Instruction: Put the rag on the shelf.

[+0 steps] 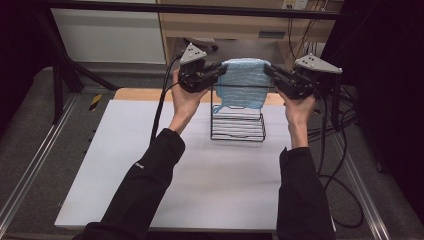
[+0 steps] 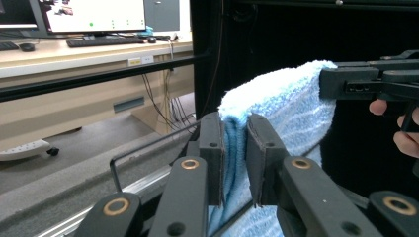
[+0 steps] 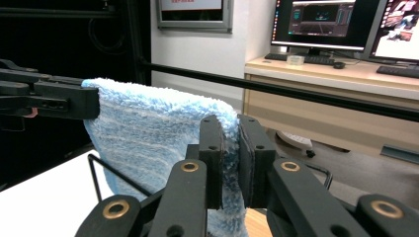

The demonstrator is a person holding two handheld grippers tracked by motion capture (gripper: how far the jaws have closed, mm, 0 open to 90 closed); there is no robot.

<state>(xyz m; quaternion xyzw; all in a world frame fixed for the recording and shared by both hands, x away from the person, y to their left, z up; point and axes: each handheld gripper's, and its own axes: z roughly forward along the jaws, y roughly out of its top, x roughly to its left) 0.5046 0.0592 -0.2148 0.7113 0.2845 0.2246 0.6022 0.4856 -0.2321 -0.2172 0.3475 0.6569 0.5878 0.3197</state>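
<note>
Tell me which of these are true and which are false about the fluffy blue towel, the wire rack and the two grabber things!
1. The blue towel is folded over, and each gripper pinches one end of it. True: the left gripper and the right gripper are both shut on it.
2. The towel lies flat on the white table. False: it is held up in the air above the table.
3. A black wire rack stands on the table under the towel. True.
4. The wire rack is full of plates. False: nothing sits in its slots.
5. The towel is red. False: it is light blue.
</note>
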